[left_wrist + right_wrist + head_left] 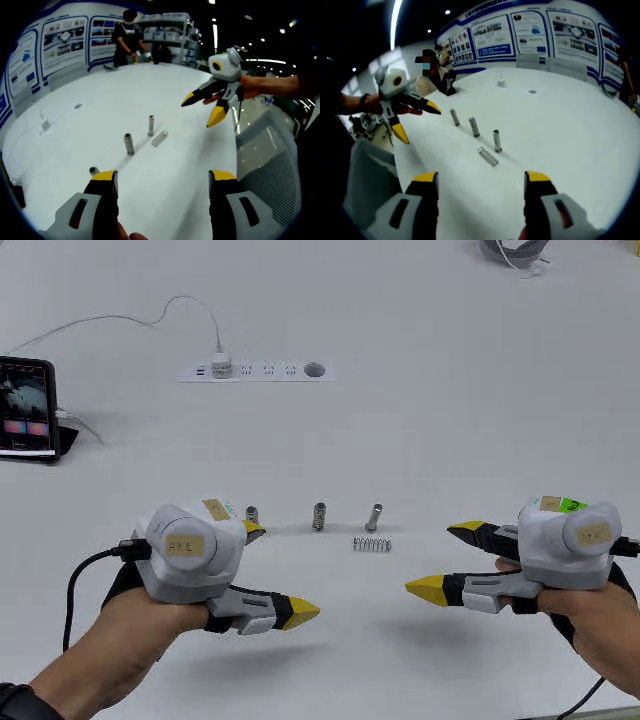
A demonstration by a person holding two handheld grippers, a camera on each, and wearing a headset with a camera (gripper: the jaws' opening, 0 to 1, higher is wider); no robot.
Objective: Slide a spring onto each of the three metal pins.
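Holding left tool (282, 570) and right tool (438, 558) spread, empty; risking rolling loose spring (371, 544) away, or toppling bare pin (374, 517) alongside.

- The white table (450, 420) carries three upright pins (319, 516) in a row.
- A loose spring (371, 544) lies flat near the bare end pin (374, 517).
- A power strip (255, 371) and a phone (27, 407) sit farther back.

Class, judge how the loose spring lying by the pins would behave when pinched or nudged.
The loose spring lies on its side on the smooth table, so a nudge would probably roll it. Its open coils suggest it would squash under a firm pinch. Thin and small, it is probably light and might flick from the jaws.
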